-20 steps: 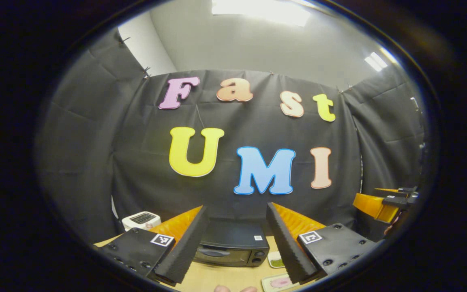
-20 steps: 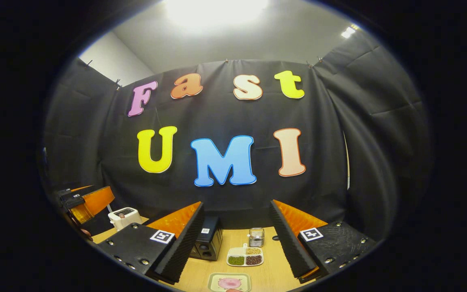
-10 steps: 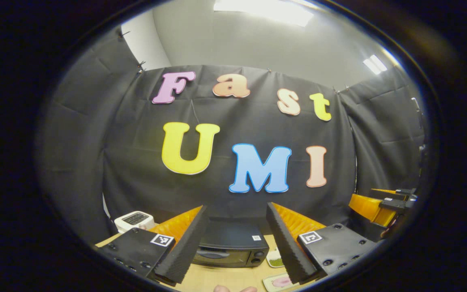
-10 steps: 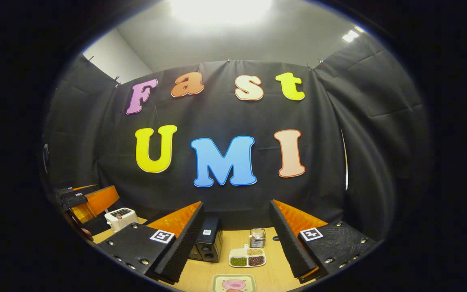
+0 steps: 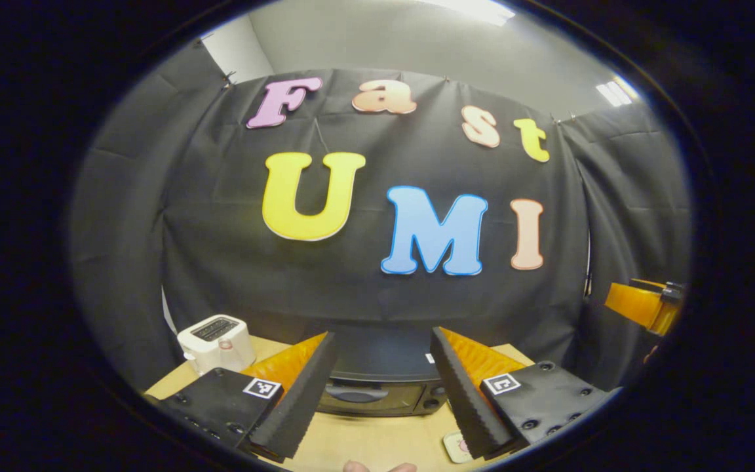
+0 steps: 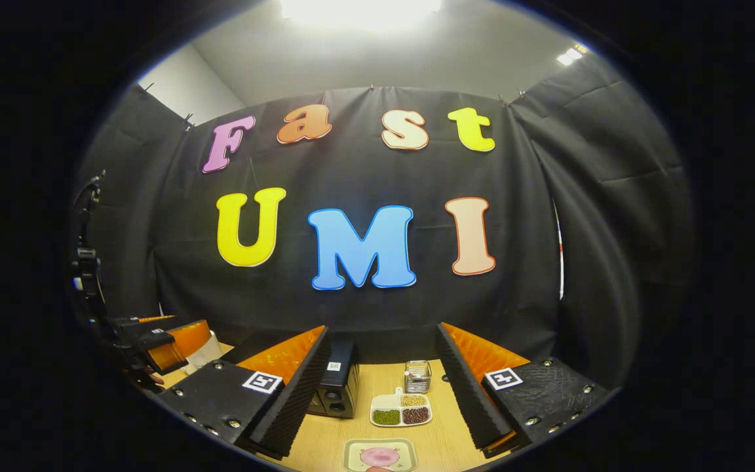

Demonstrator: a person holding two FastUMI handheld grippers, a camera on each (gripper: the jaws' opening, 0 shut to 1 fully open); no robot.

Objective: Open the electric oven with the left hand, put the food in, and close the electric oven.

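A black electric oven point(image 5: 377, 387) stands on the wooden table point(image 5: 364, 446) with its door shut, straight ahead between the fingers of my left gripper point(image 5: 377, 387), which is open and empty. In the right gripper view the oven point(image 6: 337, 390) sits to the left. A small plate with pink food point(image 6: 379, 455) lies at the near edge, below my right gripper point(image 6: 381, 387), which is open and holds nothing. The same plate point(image 5: 457, 446) peeks out beside the left gripper's right finger. The other gripper point(image 6: 161, 341) shows at the far left of the right gripper view.
A white toaster point(image 5: 217, 341) stands left of the oven. A divided white tray of beans point(image 6: 400, 413) and a small clear jar point(image 6: 417, 377) sit right of the oven. Black cloth walls close in the booth behind the table.
The left gripper has tilted down and moved closer to the oven, which now looks larger and centred. The right gripper has barely shifted. Both stay open.
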